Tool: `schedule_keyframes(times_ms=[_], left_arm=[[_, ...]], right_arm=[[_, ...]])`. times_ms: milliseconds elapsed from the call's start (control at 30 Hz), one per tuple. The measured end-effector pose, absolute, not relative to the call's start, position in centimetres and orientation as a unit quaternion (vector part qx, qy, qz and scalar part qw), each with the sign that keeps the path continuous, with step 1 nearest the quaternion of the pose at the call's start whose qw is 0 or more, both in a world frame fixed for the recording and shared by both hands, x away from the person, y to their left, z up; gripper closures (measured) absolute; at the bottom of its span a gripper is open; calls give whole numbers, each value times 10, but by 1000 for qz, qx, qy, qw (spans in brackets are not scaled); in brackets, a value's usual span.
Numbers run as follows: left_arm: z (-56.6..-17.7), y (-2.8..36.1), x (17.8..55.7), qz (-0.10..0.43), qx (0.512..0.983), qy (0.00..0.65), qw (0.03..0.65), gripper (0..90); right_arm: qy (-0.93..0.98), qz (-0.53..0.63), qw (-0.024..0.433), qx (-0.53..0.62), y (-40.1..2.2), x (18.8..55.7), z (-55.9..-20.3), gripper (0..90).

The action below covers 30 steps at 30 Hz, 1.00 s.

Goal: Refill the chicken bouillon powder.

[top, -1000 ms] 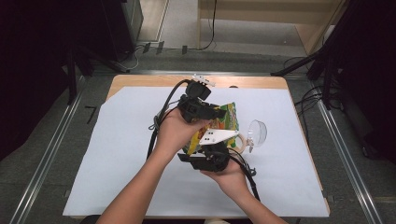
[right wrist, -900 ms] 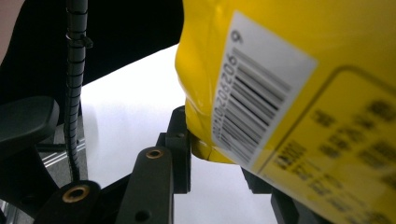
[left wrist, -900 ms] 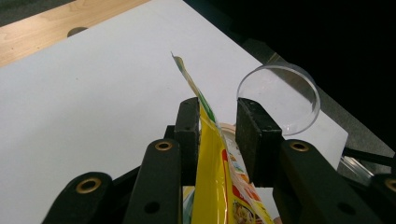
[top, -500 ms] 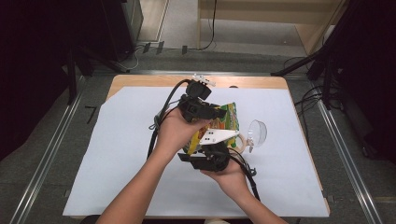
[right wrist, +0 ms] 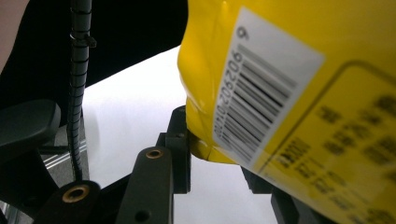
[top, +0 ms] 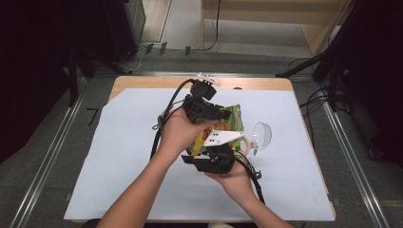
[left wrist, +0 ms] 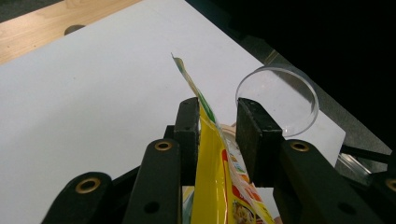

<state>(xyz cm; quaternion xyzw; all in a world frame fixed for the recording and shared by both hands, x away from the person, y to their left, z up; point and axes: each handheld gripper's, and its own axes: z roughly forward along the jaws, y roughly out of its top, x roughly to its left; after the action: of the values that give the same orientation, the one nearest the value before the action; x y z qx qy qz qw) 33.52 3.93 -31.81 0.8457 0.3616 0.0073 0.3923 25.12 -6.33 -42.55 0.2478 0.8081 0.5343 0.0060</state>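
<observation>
the yellow packet looks like thin glossy plastic film, smooth and printed, with sheen along its creases and a white barcode panel on its back. the jaws of the left gripper and right gripper are matt black plastic with brass-coloured metal rivets, their pads faintly grainy. the round dish at the right is clear, shiny plastic or glass, the sheet over the table is smooth matt white paper, and the table shows pale bare wood at its far edge.
</observation>
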Motion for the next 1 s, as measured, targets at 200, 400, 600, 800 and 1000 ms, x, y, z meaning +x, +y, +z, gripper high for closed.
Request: schedule_keyframes(times_ms=[200, 400, 600, 800, 1000], left_arm=[[-319, 39, 336, 2, 847, 364, 388, 703], [-321, 41, 337, -4, 846, 365, 388, 703], [-322, 40, 337, -4, 847, 362, 389, 703], [-319, 39, 333, 2, 848, 357, 392, 700], [-319, 40, 332, 4, 847, 359, 392, 699]], right_arm=[[808, 534, 3, 249, -63, 251, -425, 692], [809, 532, 1, 249, -62, 250, -427, 692], [808, 533, -1, 251, -61, 250, -427, 680], [806, 536, 4, 251, -60, 249, -428, 677], [807, 535, 4, 250, -60, 249, -428, 681]])
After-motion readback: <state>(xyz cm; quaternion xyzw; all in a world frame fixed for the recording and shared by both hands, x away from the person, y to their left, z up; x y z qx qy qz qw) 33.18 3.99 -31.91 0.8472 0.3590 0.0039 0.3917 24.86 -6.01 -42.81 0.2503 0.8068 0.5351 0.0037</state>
